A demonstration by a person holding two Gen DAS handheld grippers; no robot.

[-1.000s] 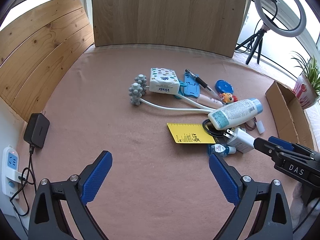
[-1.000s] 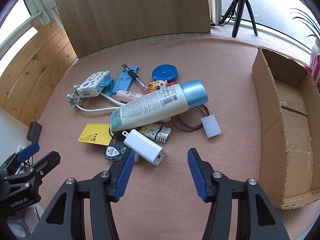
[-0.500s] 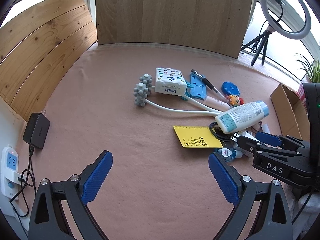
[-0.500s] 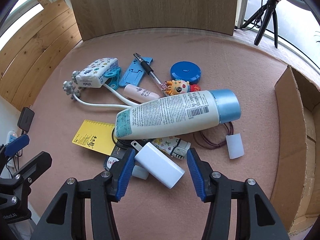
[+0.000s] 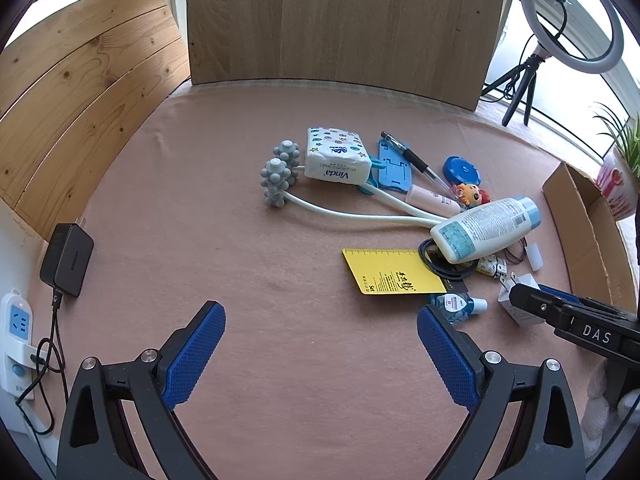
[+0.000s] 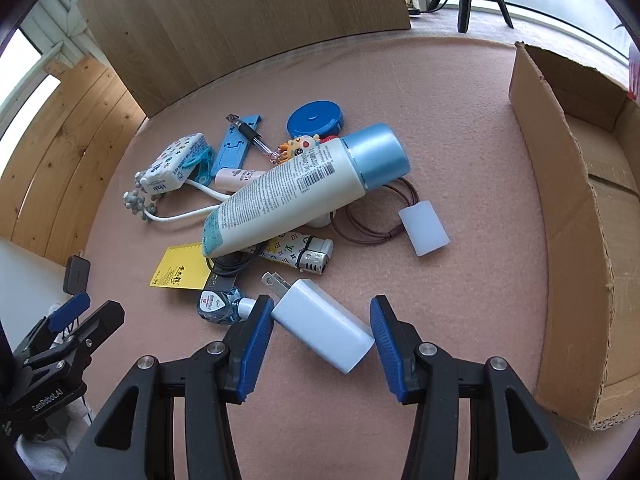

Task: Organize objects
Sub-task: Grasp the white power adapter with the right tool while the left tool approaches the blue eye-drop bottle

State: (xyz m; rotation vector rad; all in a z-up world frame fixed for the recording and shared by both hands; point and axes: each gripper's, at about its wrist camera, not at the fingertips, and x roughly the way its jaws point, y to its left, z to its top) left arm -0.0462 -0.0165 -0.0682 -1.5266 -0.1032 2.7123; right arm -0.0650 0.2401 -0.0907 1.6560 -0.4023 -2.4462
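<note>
A pile of small objects lies on the pink felt table. In the right wrist view my right gripper is open, its blue pads on either side of a white charger plug that lies flat on the felt. Behind it are a patterned lighter, a large white lotion bottle with a blue cap, and a small blue sanitizer bottle. My left gripper is open over bare felt, well short of the yellow card. The right gripper shows at the charger plug.
An open cardboard box stands at the right. Farther back lie a tissue pack, grey massager, blue phone stand, pen, blue tape measure and toy keychain. A black adapter and power strip sit at the left edge.
My right gripper has moved forward and down, so the white charger plug now lies between its open fingers. The left gripper has hardly moved and stays open.
</note>
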